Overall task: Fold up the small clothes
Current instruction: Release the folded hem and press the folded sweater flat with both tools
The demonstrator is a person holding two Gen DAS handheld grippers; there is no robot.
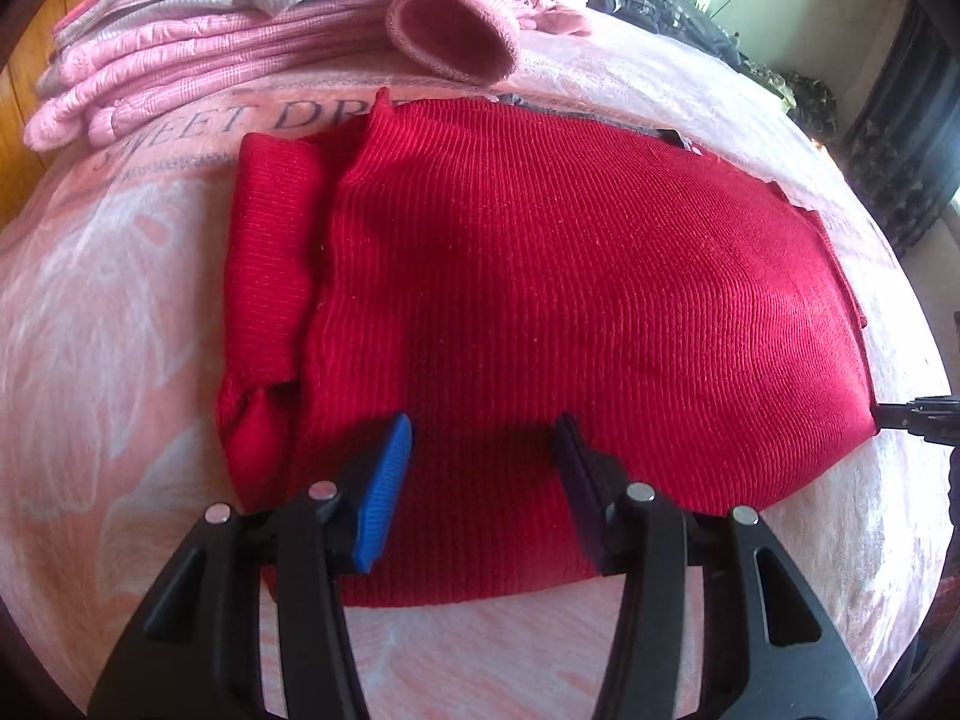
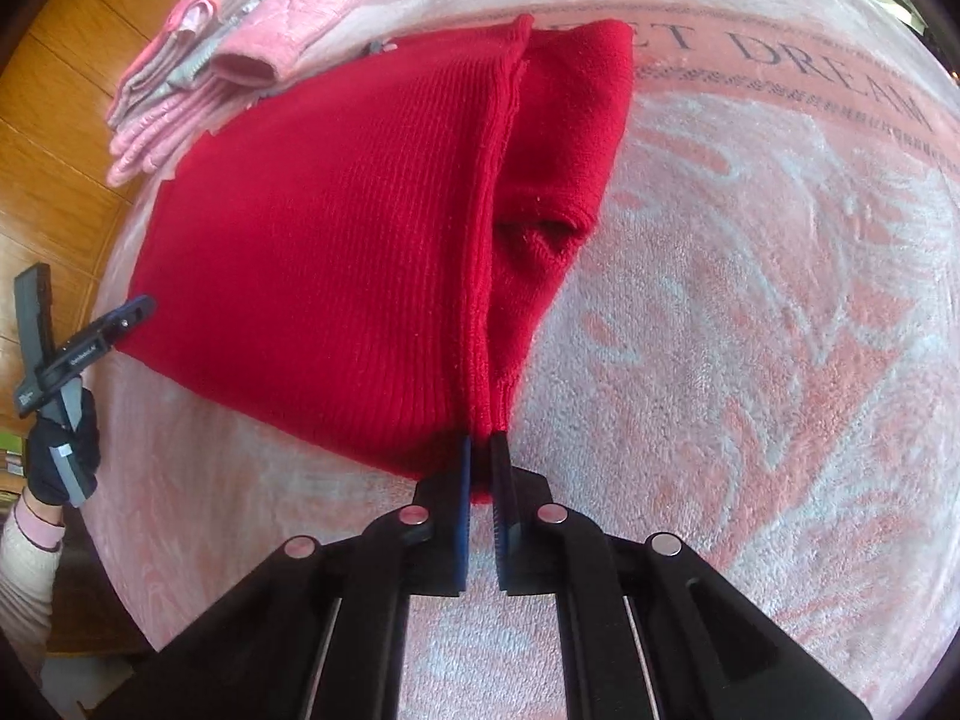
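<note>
A red knit sweater [image 1: 540, 300] lies flat on a pink blanket [image 1: 120, 312], with a sleeve folded in along its left side [image 1: 270, 252]. My left gripper [image 1: 483, 450] hovers open just over the sweater's near hem, its blue pad [image 1: 387, 492] and dark pad apart with nothing between them. My right gripper [image 2: 480, 456] is shut on the edge of the red sweater [image 2: 330, 228], pinching a fold of the knit. The right gripper's tip [image 1: 912, 414] shows at the sweater's right corner in the left wrist view. A gloved hand [image 2: 60, 456] holds the left gripper [image 2: 114, 330].
A stack of folded pink and grey clothes [image 1: 228, 48] sits at the blanket's far side, with a pink cuff [image 1: 456, 30] beside it; the stack [image 2: 240, 42] lies beyond the sweater. Wooden floor [image 2: 60, 138] shows past the blanket's edge. Dark clutter [image 1: 870, 120] stands at the far right.
</note>
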